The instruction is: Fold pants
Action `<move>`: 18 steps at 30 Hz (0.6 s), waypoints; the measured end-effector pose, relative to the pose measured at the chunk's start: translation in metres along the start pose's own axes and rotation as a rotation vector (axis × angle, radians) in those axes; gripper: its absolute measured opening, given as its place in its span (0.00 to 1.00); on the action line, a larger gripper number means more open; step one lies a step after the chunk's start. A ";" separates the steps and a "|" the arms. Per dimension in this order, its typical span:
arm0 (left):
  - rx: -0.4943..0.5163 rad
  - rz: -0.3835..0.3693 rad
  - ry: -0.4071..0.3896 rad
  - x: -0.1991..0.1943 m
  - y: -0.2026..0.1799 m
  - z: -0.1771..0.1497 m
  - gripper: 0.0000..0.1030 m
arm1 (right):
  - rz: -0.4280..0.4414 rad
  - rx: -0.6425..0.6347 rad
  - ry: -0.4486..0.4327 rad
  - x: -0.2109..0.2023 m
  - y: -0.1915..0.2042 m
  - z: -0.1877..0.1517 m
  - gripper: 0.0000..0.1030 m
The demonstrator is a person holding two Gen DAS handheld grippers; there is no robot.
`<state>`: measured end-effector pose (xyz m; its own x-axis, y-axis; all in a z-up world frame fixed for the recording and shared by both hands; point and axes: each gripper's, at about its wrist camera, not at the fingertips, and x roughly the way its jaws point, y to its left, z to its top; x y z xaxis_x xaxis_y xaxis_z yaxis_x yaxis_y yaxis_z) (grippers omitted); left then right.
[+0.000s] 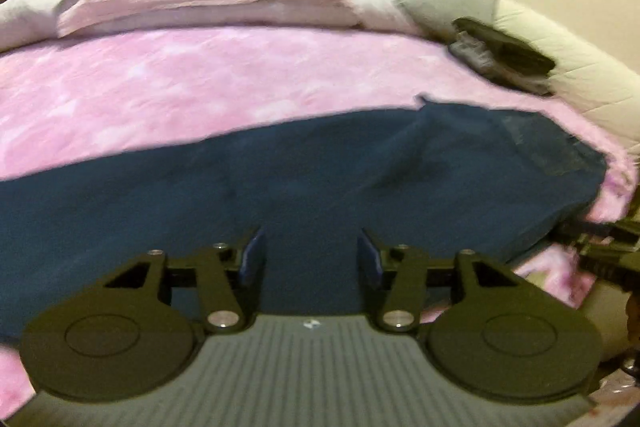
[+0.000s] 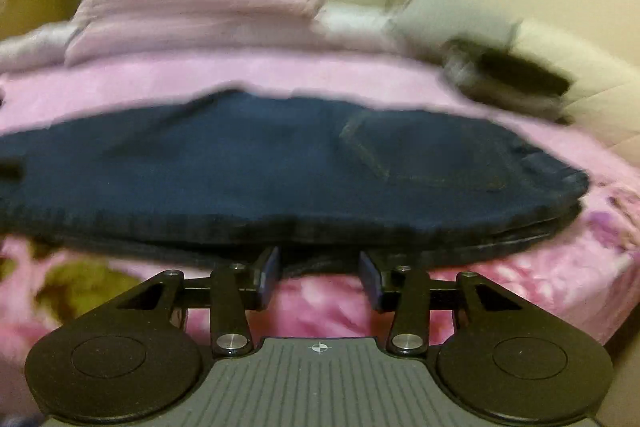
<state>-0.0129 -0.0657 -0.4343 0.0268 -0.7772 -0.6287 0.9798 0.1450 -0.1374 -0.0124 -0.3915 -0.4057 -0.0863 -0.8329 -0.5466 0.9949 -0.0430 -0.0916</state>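
Left gripper (image 1: 311,254): jaws spread, nothing between them, poised over the pants' (image 1: 280,179) near part. Pants lie flat across the pink bedspread (image 1: 200,83), apparently doubled lengthwise, leg upon leg, waistband at right. Right gripper (image 2: 318,273): jaws spread, empty, just short of the layered near edge. Judged: first fold done; crosswise folds remain.
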 end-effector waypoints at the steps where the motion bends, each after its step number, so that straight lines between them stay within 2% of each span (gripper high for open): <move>1: -0.007 0.024 0.025 -0.005 0.006 -0.004 0.46 | -0.021 0.036 0.022 -0.003 0.002 0.004 0.40; 3: -0.025 0.053 0.041 -0.024 0.016 -0.009 0.46 | -0.026 0.139 0.068 -0.016 0.006 0.017 0.41; 5: -0.051 0.083 0.059 -0.050 0.027 -0.012 0.46 | 0.032 0.200 0.056 -0.040 0.011 0.029 0.44; 8: -0.099 0.103 0.050 -0.087 0.041 -0.017 0.51 | 0.085 0.202 0.021 -0.078 0.026 0.041 0.72; 11: -0.113 0.128 0.041 -0.122 0.048 -0.019 0.58 | 0.107 0.218 -0.002 -0.111 0.038 0.047 0.74; 13: -0.103 0.148 0.029 -0.142 0.047 -0.021 0.66 | 0.125 0.223 0.008 -0.128 0.045 0.045 0.75; 18: -0.076 0.166 0.037 -0.176 0.040 -0.034 0.67 | 0.151 0.173 0.010 -0.166 0.063 0.035 0.75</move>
<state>0.0148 0.0974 -0.3552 0.1785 -0.7155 -0.6754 0.9448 0.3164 -0.0855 0.0667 -0.2757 -0.2916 0.0643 -0.8318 -0.5513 0.9907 -0.0133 0.1357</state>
